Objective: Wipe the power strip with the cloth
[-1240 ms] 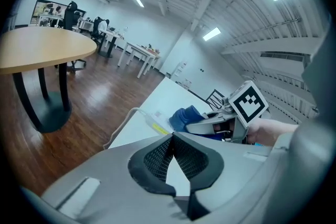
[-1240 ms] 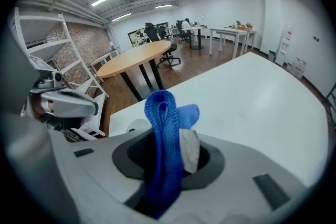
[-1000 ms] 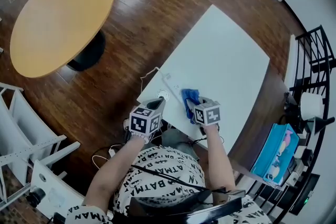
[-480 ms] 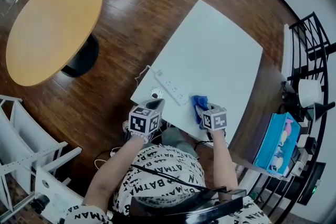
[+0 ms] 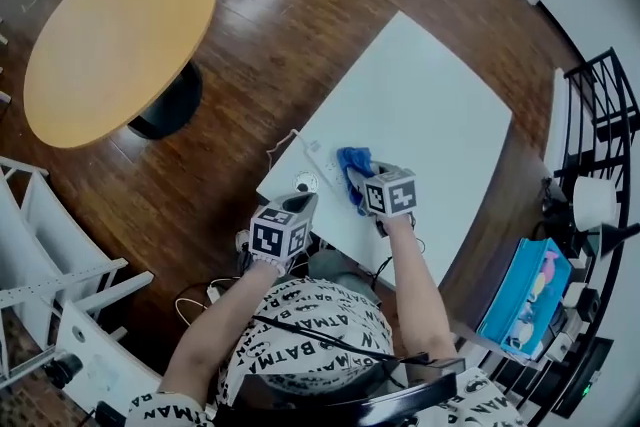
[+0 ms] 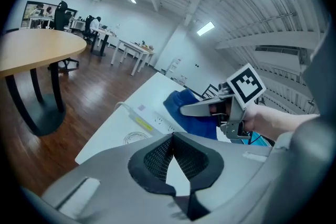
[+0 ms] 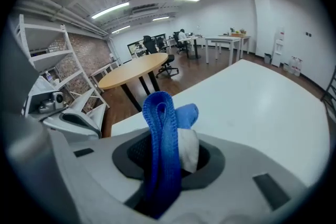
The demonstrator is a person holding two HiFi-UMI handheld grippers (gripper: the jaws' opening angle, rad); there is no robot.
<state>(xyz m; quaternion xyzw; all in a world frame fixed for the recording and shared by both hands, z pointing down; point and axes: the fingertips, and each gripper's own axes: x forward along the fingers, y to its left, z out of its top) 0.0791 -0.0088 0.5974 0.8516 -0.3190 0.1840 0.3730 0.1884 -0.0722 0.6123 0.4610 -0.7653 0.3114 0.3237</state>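
A white power strip [image 5: 322, 162] lies near the front left corner of the white table [image 5: 440, 115]; the left gripper view shows the strip [image 6: 149, 119] too. My right gripper [image 5: 362, 183] is shut on a blue cloth [image 5: 353, 170], which rests against the strip's right end. In the right gripper view the cloth [image 7: 161, 139] stands folded between the jaws of the right gripper [image 7: 165, 152]. My left gripper [image 5: 303, 199] hovers at the table's front edge, just short of the strip. The left gripper [image 6: 172, 138] has its tips together and holds nothing.
A round mark [image 5: 306, 182] sits on the table beside the strip, and the strip's cable [image 5: 284, 143] runs off the left edge. A round wooden table [image 5: 120, 35] stands far left, a black rack [image 5: 600, 105] at right, white shelving [image 5: 50, 265] at lower left.
The right gripper carried the cloth away to the right of the strip, then brought it back left against the strip's end. The left gripper stayed at the table's edge.
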